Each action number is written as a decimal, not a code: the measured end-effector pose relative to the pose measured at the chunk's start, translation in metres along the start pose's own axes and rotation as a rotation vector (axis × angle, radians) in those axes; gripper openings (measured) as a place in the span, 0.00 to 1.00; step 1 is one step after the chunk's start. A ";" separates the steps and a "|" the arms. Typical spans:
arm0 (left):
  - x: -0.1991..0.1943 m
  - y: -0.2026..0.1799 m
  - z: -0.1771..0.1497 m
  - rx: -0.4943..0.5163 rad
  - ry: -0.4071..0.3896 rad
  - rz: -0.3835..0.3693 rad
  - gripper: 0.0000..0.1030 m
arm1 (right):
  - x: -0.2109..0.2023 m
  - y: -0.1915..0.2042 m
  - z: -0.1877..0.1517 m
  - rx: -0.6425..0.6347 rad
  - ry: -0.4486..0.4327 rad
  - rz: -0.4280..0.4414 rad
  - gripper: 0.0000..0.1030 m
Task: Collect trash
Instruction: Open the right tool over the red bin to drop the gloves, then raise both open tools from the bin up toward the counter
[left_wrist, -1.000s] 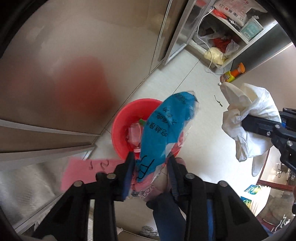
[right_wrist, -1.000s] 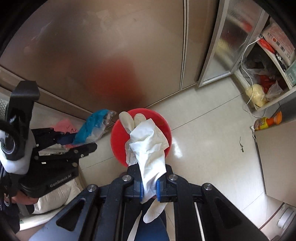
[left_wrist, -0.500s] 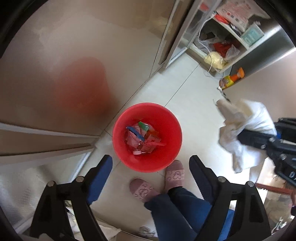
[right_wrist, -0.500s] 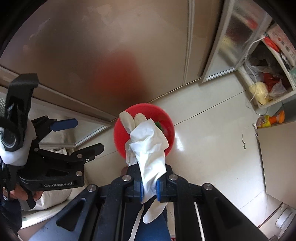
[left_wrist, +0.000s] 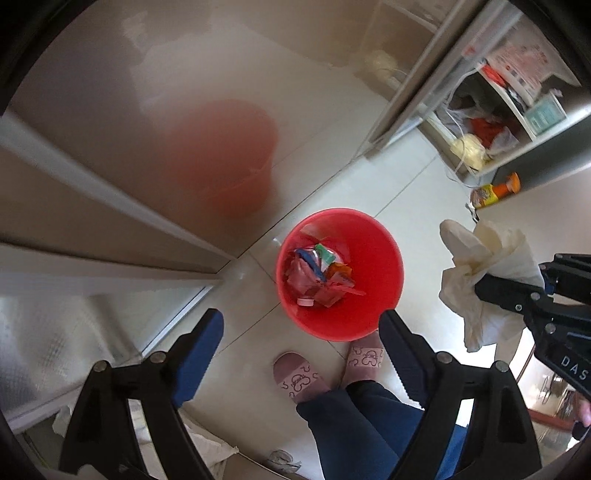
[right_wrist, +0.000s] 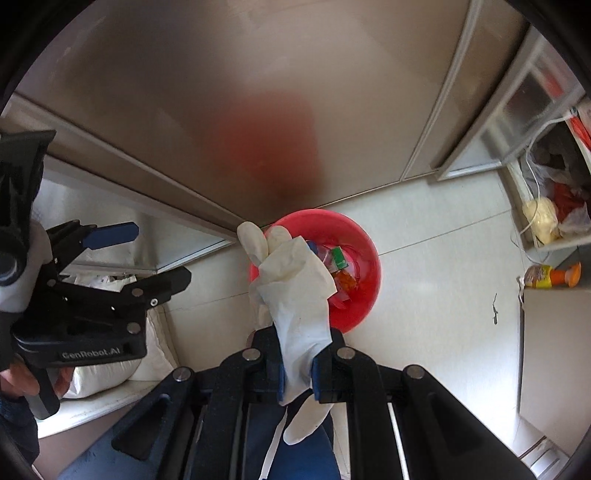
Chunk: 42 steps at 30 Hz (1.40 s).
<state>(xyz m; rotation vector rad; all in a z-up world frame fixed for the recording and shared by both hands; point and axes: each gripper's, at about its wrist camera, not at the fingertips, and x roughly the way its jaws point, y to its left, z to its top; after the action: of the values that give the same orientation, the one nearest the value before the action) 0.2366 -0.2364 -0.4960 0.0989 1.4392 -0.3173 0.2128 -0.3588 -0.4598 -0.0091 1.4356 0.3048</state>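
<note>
While the left claw (left_wrist: 301, 332) hangs spread wide and empty above the floor, the right claw (right_wrist: 297, 373) is clenched on a white rubber glove (right_wrist: 295, 288) whose long axis runs forward along its fingers. From the right claw, the red bucket (right_wrist: 365, 273) of wrappers sits on the floor just ahead and below, partly behind the glove, so the right hand seems placed for the drop.

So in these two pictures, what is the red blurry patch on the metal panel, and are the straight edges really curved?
Left wrist view: the patch is a soft, smeared reflection of the red bucket in the brushed metal panel. Right wrist view: the same reflection shows above the bucket. Both views: fisheye distortion bends the edges, and the corners are dark.
</note>
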 end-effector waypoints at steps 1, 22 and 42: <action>-0.001 0.002 0.000 -0.005 0.000 0.005 0.83 | 0.001 0.002 0.001 -0.002 0.001 -0.008 0.08; -0.066 0.019 -0.015 -0.067 -0.051 0.045 0.82 | -0.039 0.032 -0.002 0.002 -0.045 -0.032 0.78; -0.289 -0.009 -0.011 -0.060 -0.250 0.051 0.82 | -0.231 0.077 0.002 -0.033 -0.258 -0.065 0.79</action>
<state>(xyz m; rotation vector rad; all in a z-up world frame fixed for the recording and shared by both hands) 0.1949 -0.1976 -0.2117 0.0449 1.1949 -0.2352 0.1749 -0.3311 -0.2206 -0.0420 1.1716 0.2661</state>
